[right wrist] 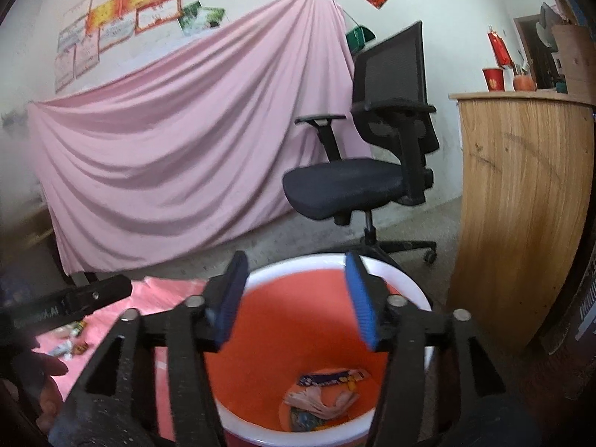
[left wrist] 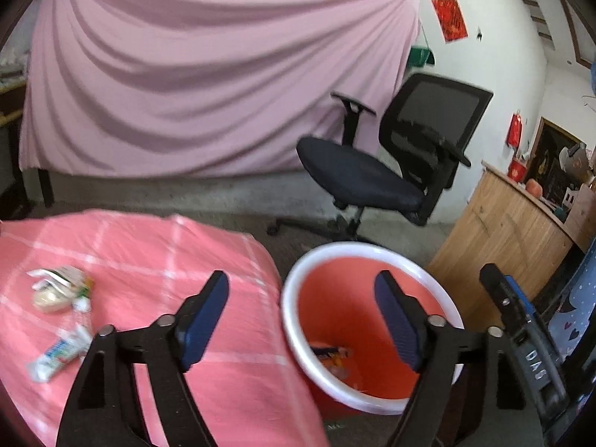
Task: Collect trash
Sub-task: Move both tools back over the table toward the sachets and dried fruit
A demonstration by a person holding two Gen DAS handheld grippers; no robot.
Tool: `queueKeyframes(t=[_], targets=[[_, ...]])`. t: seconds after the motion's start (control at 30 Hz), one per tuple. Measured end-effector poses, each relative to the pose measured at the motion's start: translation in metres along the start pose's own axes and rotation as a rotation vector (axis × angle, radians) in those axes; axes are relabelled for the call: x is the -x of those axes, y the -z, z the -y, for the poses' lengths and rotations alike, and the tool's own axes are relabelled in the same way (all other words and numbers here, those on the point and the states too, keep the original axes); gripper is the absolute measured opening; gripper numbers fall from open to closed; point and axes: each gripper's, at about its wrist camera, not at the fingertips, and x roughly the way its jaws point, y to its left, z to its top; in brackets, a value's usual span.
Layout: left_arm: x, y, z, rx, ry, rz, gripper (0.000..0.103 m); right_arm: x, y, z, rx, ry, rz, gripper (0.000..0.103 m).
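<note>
both grippers gape with nothing between them: left gripper point(left wrist: 301, 316), right gripper point(right wrist: 294, 298) above the orange bin point(right wrist: 417, 294). wrappers point(right wrist: 324, 395) lie inside, print unreadable. more trash point(left wrist: 59, 316) lies blurred at nine o'clock on the tabletop point(left wrist: 149, 246).

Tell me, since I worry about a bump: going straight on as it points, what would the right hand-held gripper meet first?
Probably the orange bin: the right hand-held gripper, open and empty, aims at its far inner wall, though depth is unclear.
</note>
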Motion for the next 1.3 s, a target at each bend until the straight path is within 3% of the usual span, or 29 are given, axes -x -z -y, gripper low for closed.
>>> queueKeyframes(t=[0.07, 0.17, 0.37, 0.67, 0.9, 1.1, 1.3], targets=[[0.015, -0.001, -0.007, -0.013, -0.024, 0.057, 0.09, 0.008, -0.005, -0.01, 0.002, -0.032, 0.043, 0.094], [0.043, 0.0, -0.021, -0.018, -0.062, 0.154, 0.1, 0.018, -0.009, -0.024, 0.009, -0.077, 0.097, 0.103], [0.095, 0.005, -0.05, -0.041, -0.133, 0.303, 0.101, 0.042, -0.016, -0.061, 0.024, -0.2, 0.201, 0.103], [0.156, 0.021, -0.103, -0.023, -0.245, 0.422, 0.101, 0.069, -0.019, -0.116, 0.078, -0.312, 0.282, 0.103], [0.173, 0.032, -0.137, -0.016, -0.31, 0.435, 0.101, 0.069, -0.014, -0.152, 0.133, -0.359, 0.275, 0.103], [0.173, 0.045, -0.161, -0.031, -0.33, 0.403, 0.101, 0.05, -0.006, -0.172, 0.174, -0.383, 0.206, 0.103], [0.152, 0.051, -0.18, -0.056, -0.314, 0.273, 0.101, 0.023, 0.006, -0.191, 0.244, -0.399, 0.078, 0.103]])
